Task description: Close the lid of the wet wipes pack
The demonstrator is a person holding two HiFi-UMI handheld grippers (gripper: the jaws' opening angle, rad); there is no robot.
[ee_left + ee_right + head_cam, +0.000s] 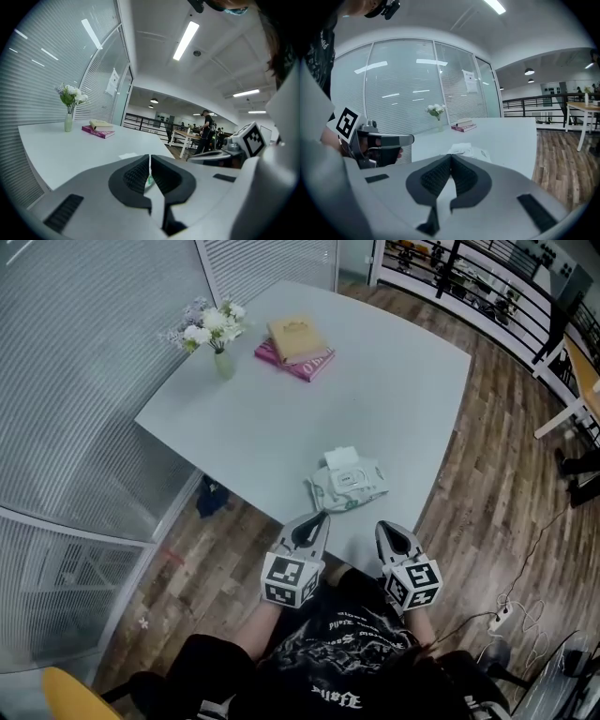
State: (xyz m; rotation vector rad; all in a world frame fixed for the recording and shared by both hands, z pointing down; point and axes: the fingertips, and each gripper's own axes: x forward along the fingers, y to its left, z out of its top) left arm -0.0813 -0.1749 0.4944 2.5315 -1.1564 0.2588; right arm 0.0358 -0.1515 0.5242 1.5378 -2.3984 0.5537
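The wet wipes pack (349, 486) lies on the pale table (394, 390) near its front edge, with its white lid (341, 457) standing open at the far side. My left gripper (321, 516) hovers just short of the pack's near left corner, jaws shut and empty. My right gripper (382, 527) sits beside it at the table edge, also shut on nothing. In the right gripper view the pack (465, 150) shows just beyond the closed tips (451, 156). In the left gripper view the closed jaws (150, 157) hide most of the pack; only the lid (127, 155) shows.
A vase of white flowers (217, 338) and a stack of two books (298, 345) stand at the table's far side. Glass walls with blinds run along the left. A wooden floor lies on the right, with a power strip (502, 615) and cables on it.
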